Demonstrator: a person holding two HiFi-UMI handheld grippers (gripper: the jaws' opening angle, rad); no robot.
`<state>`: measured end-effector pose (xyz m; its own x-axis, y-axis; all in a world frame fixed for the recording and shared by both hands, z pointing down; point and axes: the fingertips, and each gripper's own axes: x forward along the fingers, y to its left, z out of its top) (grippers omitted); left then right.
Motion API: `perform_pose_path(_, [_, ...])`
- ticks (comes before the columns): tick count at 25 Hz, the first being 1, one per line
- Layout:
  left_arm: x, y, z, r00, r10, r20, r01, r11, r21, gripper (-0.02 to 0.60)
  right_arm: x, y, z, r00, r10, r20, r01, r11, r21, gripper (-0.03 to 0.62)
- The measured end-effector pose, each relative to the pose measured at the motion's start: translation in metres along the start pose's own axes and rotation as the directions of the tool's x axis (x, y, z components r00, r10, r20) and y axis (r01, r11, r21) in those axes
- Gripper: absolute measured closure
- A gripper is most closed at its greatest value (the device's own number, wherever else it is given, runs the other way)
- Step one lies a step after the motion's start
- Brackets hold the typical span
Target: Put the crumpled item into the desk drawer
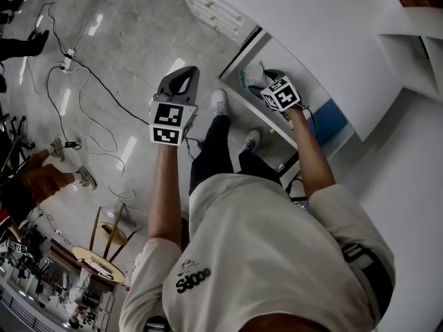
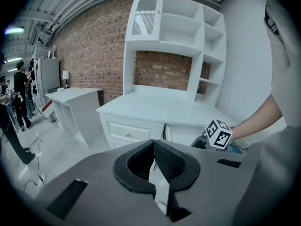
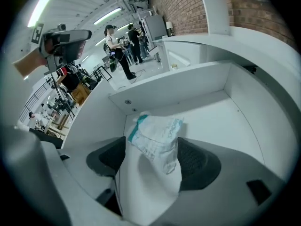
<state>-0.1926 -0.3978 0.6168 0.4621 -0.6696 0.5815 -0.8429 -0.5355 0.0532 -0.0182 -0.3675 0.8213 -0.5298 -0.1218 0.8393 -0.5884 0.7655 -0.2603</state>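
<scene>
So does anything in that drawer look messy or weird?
Only the crumpled packet: it lies all scrunched up in the open white drawer, right by the right gripper, whose jaws stand apart. Nothing looks spilled or broken.

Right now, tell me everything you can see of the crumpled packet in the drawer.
The crumpled packet is white with a teal edge and teal print, thin and creased like plastic film. It lies in the open white drawer, between the spread fingers of the right gripper; whether they touch it is unclear.
</scene>
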Motion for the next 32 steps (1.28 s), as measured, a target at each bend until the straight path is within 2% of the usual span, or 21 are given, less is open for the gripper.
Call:
perform_pose_path(5, [0.0, 0.004, 0.001, 1.0, 0.001, 0.016, 0.0, 1.0, -0.016, 0.563, -0.025, -0.007, -0.014, 0.999, -0.041, -0.006, 0.041, 0.998, 0.038, 0.295])
perform_pose_path(9, [0.006, -0.005, 0.009, 0.999, -0.008, 0.038, 0.009, 1.0, -0.006, 0.563, -0.062, -0.016, -0.014, 0.994, -0.097, 0.048, 0.092, 0.991, 0.097, 0.298])
perform_pose_path(10, [0.007, -0.009, 0.012, 0.999, -0.013, 0.044, 0.013, 1.0, 0.003, 0.563, -0.073, -0.019, -0.012, 0.99, -0.117, 0.075, 0.108, 0.988, 0.112, 0.306])
perform_pose_path(11, [0.007, -0.014, 0.017, 0.999, -0.018, 0.052, 0.017, 1.0, 0.014, 0.563, -0.087, -0.023, -0.008, 0.983, -0.146, 0.11, 0.132, 0.983, 0.127, 0.347])
perform_pose_path(13, [0.007, -0.025, 0.026, 0.997, -0.026, 0.067, 0.023, 0.999, 0.037, 0.563, -0.121, -0.034, 0.001, 0.953, -0.228, 0.2, 0.196, 0.966, 0.166, 0.469])
perform_pose_path(16, [0.004, -0.045, 0.044, 0.994, -0.038, 0.098, 0.031, 0.997, 0.066, 0.563, -0.178, -0.049, 0.016, 0.881, -0.356, 0.312, 0.302, 0.93, 0.21, 0.571])
perform_pose_path(17, [0.002, -0.051, 0.05, 0.993, -0.042, 0.11, 0.033, 0.996, 0.077, 0.563, -0.196, -0.052, 0.02, 0.858, -0.387, 0.337, 0.334, 0.92, 0.207, 0.583])
perform_pose_path(23, [-0.023, -0.083, 0.087, 0.983, -0.03, 0.181, 0.007, 0.992, 0.122, 0.563, -0.291, -0.044, 0.035, 0.776, -0.473, 0.418, 0.46, 0.877, 0.139, 0.588])
perform_pose_path(28, [-0.055, -0.108, 0.114, 0.971, -0.004, 0.238, -0.034, 0.987, 0.155, 0.563, -0.365, -0.019, 0.04, 0.711, -0.495, 0.5, 0.51, 0.852, 0.117, 0.588])
perform_pose_path(32, [-0.083, -0.129, 0.142, 0.954, 0.009, 0.3, -0.07, 0.978, 0.194, 0.563, -0.417, 0.002, 0.049, 0.66, -0.504, 0.557, 0.564, 0.823, 0.076, 0.588])
